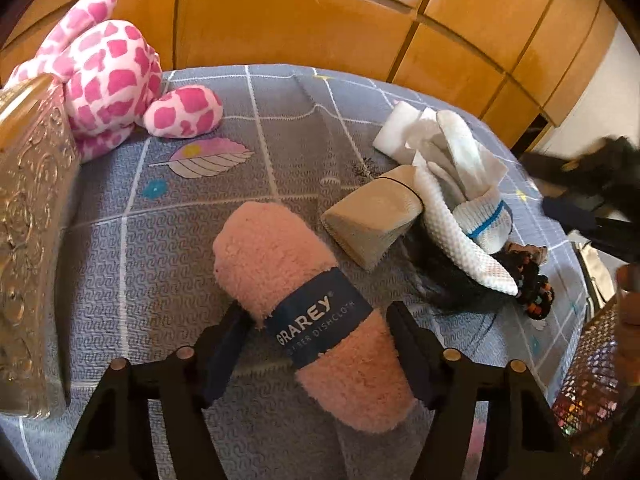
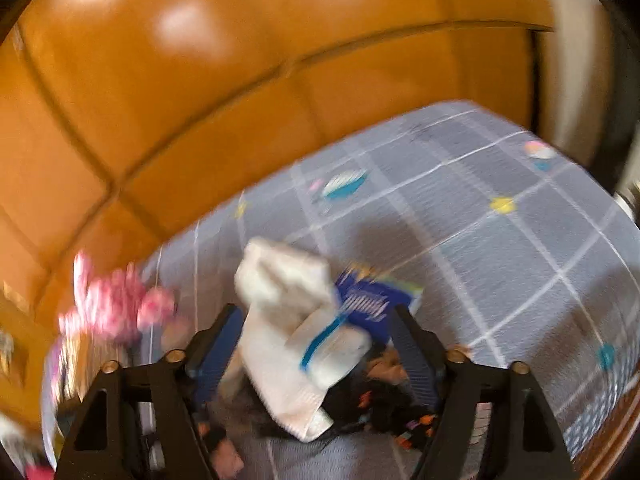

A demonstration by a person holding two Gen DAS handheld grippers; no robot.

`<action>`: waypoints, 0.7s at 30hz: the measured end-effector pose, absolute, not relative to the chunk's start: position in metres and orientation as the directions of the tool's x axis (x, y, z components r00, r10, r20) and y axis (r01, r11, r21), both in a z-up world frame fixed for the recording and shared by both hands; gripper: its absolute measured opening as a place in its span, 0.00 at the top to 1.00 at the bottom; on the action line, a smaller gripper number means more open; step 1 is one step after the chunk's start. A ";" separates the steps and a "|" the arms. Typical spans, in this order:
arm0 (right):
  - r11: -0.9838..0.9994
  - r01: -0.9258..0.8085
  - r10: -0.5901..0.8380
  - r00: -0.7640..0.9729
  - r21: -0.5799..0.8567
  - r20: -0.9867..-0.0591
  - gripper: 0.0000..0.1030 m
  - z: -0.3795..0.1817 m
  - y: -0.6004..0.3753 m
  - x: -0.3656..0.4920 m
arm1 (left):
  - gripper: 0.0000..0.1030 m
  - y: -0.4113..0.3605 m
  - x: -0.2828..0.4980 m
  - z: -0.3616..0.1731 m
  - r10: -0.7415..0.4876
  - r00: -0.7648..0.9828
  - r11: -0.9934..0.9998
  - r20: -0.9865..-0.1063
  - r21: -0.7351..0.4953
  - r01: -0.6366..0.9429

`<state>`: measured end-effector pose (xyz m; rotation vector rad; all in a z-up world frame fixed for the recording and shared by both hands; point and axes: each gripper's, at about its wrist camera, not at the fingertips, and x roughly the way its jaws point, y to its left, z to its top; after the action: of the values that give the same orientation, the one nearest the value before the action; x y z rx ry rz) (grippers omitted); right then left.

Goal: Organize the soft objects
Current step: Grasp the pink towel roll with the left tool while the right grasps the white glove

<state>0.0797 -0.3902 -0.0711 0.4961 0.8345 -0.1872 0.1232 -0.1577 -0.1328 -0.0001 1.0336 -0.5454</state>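
In the left wrist view, the left gripper (image 1: 318,320) straddles a rolled pink dishcloth (image 1: 304,312) with a dark blue band, lying on the grey patterned bedspread (image 1: 160,248). One pad touches the roll on the left; the other stands just beside it, so the jaws look parted around the cloth rather than squeezing it. Ahead and to the right of the fingers lies a beige folded cloth (image 1: 370,222), touching a heap of white cloths (image 1: 448,184) with a dark, multicoloured item (image 1: 528,284) under its near edge. Far ahead to the left sits a pink-and-white plush toy (image 1: 108,68), beside a gold embossed box (image 1: 32,220).

The right wrist view is motion-blurred. The right gripper (image 2: 318,332) hangs over the white cloth heap (image 2: 288,320), jaws wide apart, the pads apparently clear of the fabric. A blue packet (image 2: 372,304) lies just ahead between the fingers, and the plush toy (image 2: 116,304) is off to the left.
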 end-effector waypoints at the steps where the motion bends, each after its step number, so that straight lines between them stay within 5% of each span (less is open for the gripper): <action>1: 0.889 0.334 0.034 0.632 0.312 -0.774 0.29 -0.075 -0.383 0.087 | 0.34 -0.153 0.122 -0.133 -0.444 0.389 0.862 -0.807 -0.265 0.432; 9: 0.960 0.277 -0.153 0.372 -0.048 -0.915 0.29 -0.126 -0.356 0.140 | 0.39 -0.133 0.112 -0.130 -0.472 0.391 0.853 -0.790 -0.297 0.430; 11: 0.957 0.280 -0.188 0.387 -0.079 -0.903 0.45 -0.124 -0.355 0.138 | 0.40 -0.136 0.108 -0.130 -0.460 0.409 0.858 -0.788 -0.275 0.435; 13: 0.963 0.265 -0.150 0.417 -0.038 -0.896 0.52 -0.120 -0.354 0.134 | 0.48 -0.140 0.103 -0.127 -0.452 0.425 0.861 -0.784 -0.260 0.436; 21: 0.955 0.295 -0.084 0.395 0.040 -0.915 0.51 -0.126 -0.366 0.132 | 0.57 -0.139 0.085 -0.104 -0.450 0.441 0.850 -0.777 -0.222 0.477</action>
<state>0.1318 -0.3660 -0.1255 0.2082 1.1416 -0.2425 0.0845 -0.1391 -0.1040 0.0318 0.9543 -0.5753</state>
